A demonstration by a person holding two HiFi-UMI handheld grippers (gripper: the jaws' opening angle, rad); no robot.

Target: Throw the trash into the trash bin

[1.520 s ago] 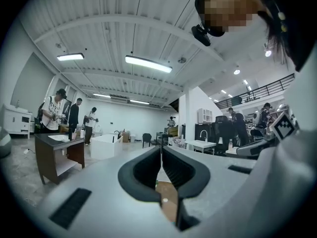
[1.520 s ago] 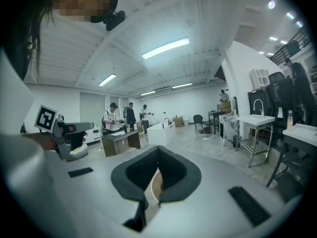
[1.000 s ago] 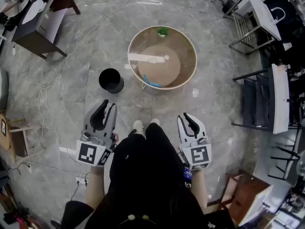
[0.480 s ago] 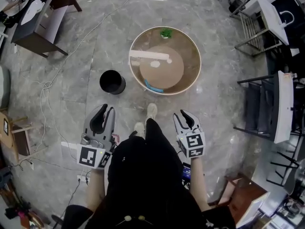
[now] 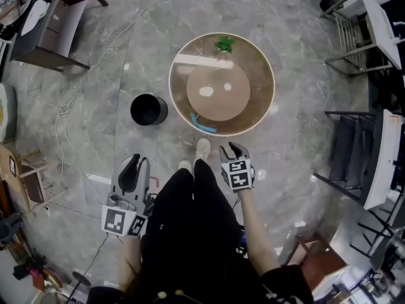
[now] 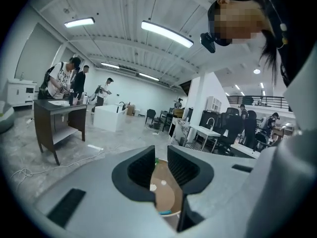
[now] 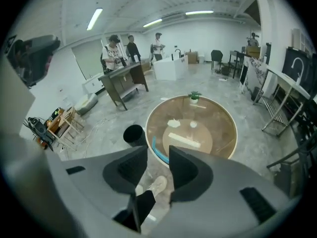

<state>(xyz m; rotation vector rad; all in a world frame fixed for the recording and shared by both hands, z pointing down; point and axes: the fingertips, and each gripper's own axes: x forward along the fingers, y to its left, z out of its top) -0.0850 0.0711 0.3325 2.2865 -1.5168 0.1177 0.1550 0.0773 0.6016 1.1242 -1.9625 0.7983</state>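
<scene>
Two crumpled white scraps of trash [image 5: 206,92] [image 7: 174,124] lie on the round glass-topped table [image 5: 266,106], beside a long white strip [image 5: 202,61]. The black trash bin [image 5: 149,109] [image 7: 133,134] stands on the floor left of the table. My right gripper [image 5: 231,151] [image 7: 158,157] hovers over the floor just short of the table's near rim, pointing down toward it. Its jaws are opening, with nothing between them. My left gripper [image 5: 134,164] [image 6: 161,155] hangs lower left beside my leg, slightly open and empty; the table [image 6: 163,197] shows through its gap.
A small green plant [image 5: 224,43] and a blue curved piece [image 5: 204,124] sit at the table's rim. A dark desk [image 5: 50,30] stands far left, metal racks and chairs [image 5: 361,151] at the right, and cables [image 5: 63,113] run across the floor. People stand by the desk [image 7: 124,51].
My right gripper has swung forward and down to the table's near edge, its jaws spreading. The left gripper has slipped back a little. I have stepped closer to the table.
</scene>
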